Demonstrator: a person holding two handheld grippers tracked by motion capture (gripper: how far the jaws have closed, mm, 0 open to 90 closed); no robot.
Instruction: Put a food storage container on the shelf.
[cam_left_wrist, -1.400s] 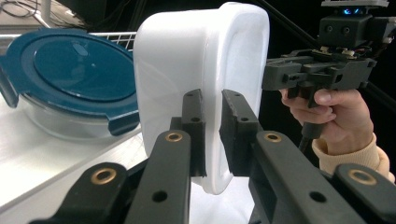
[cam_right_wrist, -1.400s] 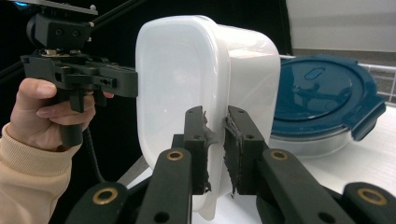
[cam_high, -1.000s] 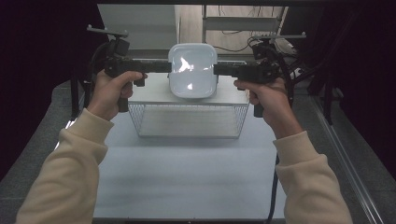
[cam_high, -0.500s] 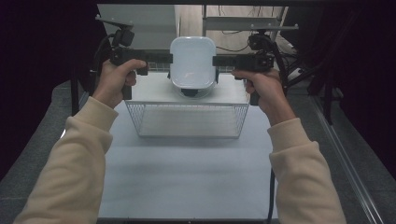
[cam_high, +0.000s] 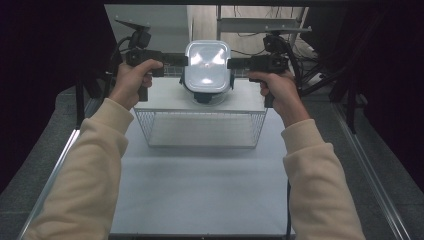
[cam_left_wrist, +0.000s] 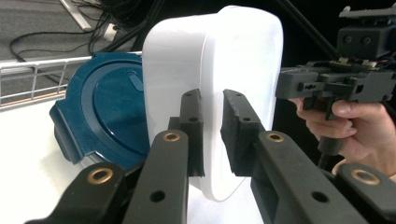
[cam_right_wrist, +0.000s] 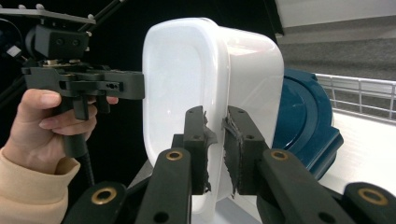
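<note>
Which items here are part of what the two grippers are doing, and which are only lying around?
In use:
- white plastic container, gripped by its rim on both sides
- left gripper
- right gripper

Lying about:
- dark blue lid on the rack behind the container
- wire rack
- cables on the floor

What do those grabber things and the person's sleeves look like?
Both grippers, left and right, are black, with pistol-style handles and two flat jaws joined by brass-coloured rivets. A black cable trails from the left one, and a grey plate sits on top. The sleeves are cream-coloured.
</note>
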